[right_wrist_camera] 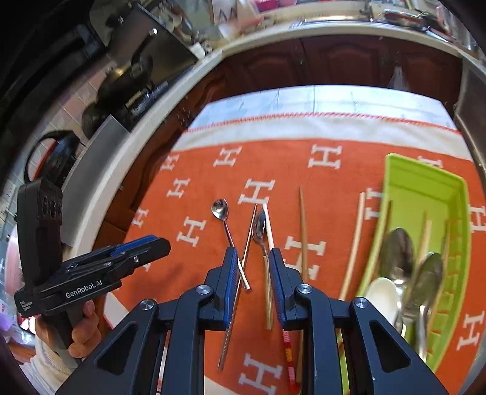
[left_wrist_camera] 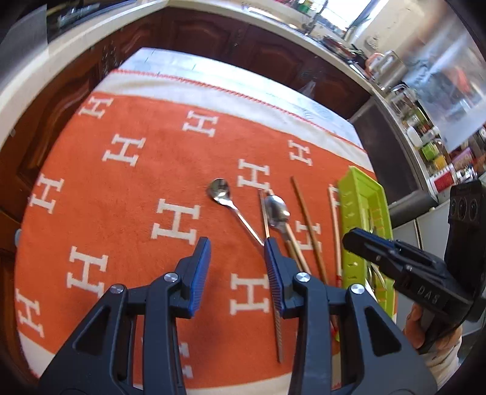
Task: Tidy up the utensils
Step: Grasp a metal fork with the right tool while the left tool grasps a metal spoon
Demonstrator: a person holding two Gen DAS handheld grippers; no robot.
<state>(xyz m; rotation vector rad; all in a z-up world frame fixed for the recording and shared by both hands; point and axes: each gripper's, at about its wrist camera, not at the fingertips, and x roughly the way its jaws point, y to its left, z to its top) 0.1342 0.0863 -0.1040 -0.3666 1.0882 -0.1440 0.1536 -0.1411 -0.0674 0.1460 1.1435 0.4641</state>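
two spoons (left_wrist_camera: 219,190) and several chopsticks (left_wrist_camera: 308,224) are spread on the orange cloth (left_wrist_camera: 127,194) beside the green tray (right_wrist_camera: 425,194). nothing is gripped by the left tongs (left_wrist_camera: 237,261) or right tongs (right_wrist_camera: 251,267), both parted.

Black grippers (left_wrist_camera: 237,243) — blue ribbed pads (right_wrist_camera: 230,285), silver screws.

Kitchen. Dark wood cabinet doors (right_wrist_camera: 349,60) run under a pale countertop (left_wrist_camera: 60,57) that wraps around the room. Bright daylight from a window (left_wrist_camera: 343,12) over the sink area. Pinkish wall tiles (right_wrist_camera: 70,106) on one side, cluttered shelves (left_wrist_camera: 431,145) of jars and bottles on the other. Desk (right_wrist_camera: 319,97) has a pale surface under an orange cloth (left_wrist_camera: 136,188) with white H marks.
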